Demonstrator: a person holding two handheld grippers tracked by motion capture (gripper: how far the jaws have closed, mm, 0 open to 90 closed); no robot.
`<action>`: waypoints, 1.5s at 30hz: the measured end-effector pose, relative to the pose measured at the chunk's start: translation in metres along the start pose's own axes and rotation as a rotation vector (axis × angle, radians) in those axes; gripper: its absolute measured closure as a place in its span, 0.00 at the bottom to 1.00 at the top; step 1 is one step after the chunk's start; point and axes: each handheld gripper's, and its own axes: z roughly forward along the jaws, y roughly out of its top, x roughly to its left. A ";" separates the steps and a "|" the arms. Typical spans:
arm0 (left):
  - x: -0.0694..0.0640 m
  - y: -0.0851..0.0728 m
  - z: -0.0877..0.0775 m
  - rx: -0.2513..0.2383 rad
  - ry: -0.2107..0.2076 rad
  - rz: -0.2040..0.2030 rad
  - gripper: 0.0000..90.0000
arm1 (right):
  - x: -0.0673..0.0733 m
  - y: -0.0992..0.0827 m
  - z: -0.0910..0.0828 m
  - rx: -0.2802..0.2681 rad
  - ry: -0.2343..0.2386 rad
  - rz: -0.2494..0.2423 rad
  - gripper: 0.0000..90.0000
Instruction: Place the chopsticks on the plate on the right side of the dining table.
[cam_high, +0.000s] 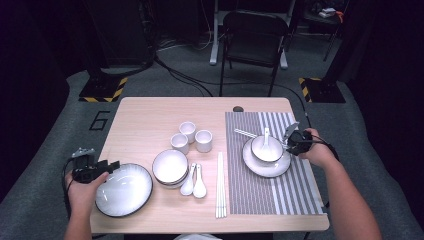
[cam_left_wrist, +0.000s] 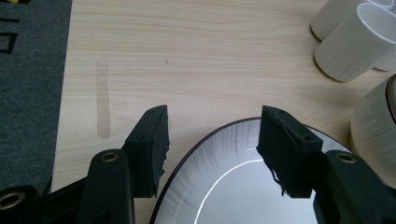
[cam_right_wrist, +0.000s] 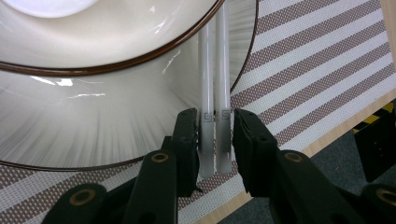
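L gripper sits nearest, at the table's front-left corner. Jaws are wide, nothing pinched: one pad over bare table, the other over the rim of the left plate. Leave it parked; it's not needed for this step.

R gripper is farther up, at the right edge of the right plate on the striped mat. Jaws are narrow, flanking the butt ends of the chopsticks; can't tell if the pads press or just bracket them. The sticks lie side by side across the plate rim and run on past the bowl, which has a spoon in it.

Step looks like setting the chopsticks down. To do it well:
- Check both sticks rest on the rim before letting go, else they'll roll.
- Open evenly so neither pad drags a stick sideways.
- Back straight out along the sticks, w/o lifting, and stay clear of the bowl.

Cups sit well away.
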 end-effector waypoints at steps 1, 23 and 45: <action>0.000 0.000 0.000 0.001 0.000 0.000 0.48 | -0.001 0.000 0.000 -0.006 -0.006 -0.009 0.78; -0.001 0.003 0.002 -0.021 -0.001 -0.002 0.48 | 0.005 -0.006 -0.018 -0.108 0.009 0.140 0.69; -0.005 0.012 0.010 -0.018 -0.019 0.006 0.48 | 0.031 -0.019 -0.045 -0.195 0.015 0.431 0.72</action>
